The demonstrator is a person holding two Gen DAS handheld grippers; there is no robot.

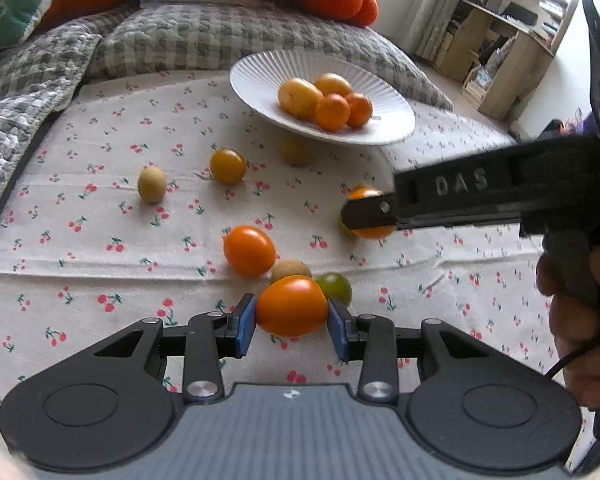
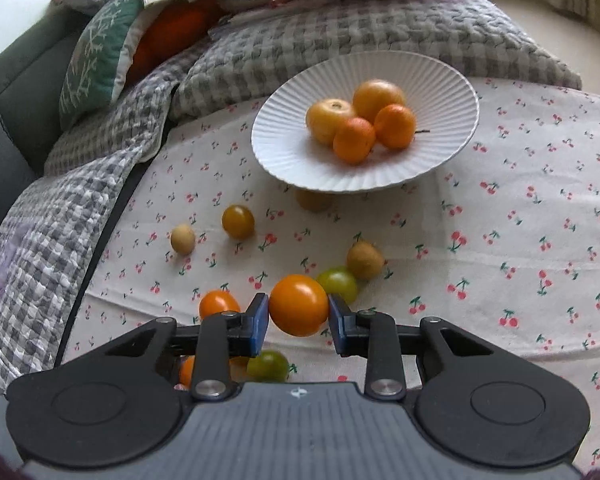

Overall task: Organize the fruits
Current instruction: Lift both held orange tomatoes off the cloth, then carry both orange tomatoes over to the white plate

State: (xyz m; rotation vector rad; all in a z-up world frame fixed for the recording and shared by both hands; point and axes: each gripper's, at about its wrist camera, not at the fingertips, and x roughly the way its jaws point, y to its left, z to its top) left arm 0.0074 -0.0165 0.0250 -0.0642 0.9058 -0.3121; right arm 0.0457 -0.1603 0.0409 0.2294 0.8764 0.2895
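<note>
In the left wrist view my left gripper (image 1: 291, 305) is shut on an oval orange fruit (image 1: 292, 308), its blue pads pressing both sides just above the cherry-print cloth (image 1: 100, 240). My right gripper (image 2: 298, 301) is shut on a round orange fruit (image 2: 299, 306). From the left wrist view the right gripper (image 1: 360, 214) shows side-on at the right, clamped on that fruit (image 1: 374, 232). A white ribbed plate (image 1: 260, 64) (image 2: 284, 160) stands further back with several yellow and orange fruits in it.
Loose fruits lie on the cloth: a yellow one (image 1: 228, 166), a tan one (image 1: 152, 184), an orange one (image 1: 249, 250), a green one (image 1: 334, 288). A grey checked quilt (image 2: 80, 208) and cushions border the left and back. A person's hand (image 1: 572, 320) holds the right gripper.
</note>
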